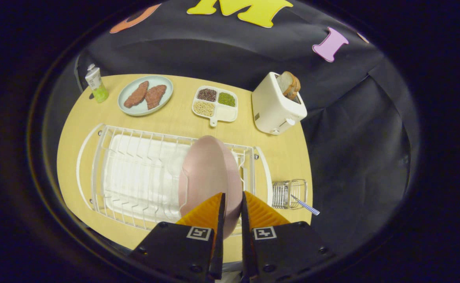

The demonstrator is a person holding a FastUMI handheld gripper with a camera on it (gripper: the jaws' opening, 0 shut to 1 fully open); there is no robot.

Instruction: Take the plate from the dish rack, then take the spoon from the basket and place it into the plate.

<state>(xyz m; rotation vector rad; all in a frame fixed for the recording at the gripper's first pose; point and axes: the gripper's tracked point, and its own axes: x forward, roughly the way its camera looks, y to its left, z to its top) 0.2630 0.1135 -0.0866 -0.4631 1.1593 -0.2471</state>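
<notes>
Between the two fingers of the claw (233, 202) stands a pink plate (208, 173), upright on its edge at the right end of the white wire dish rack (135, 177). It is matte, plain and oval in this view, with a thick rim turned toward the camera. Both fingers are closed against that rim, one on each side, so the claw is clenched on the plate. The lowest part of the plate is hidden behind the fingers, and whether it rests in the rack's slots or hangs just above them cannot be told.

Just right of the rack sits a small wire basket (289, 193) holding a spoon (305, 206); a blue-and-white checked handle sticks out, while its bowl is lost inside the wires.

Beyond the rack, on the wooden surface (175, 118), lie a pale blue dish (145, 95) with two brown patties, a divided tray (215, 103) of beans and grains, a toaster (276, 105) with bread, and a green-bottomed tube (96, 84) whose label is too small to read.
</notes>
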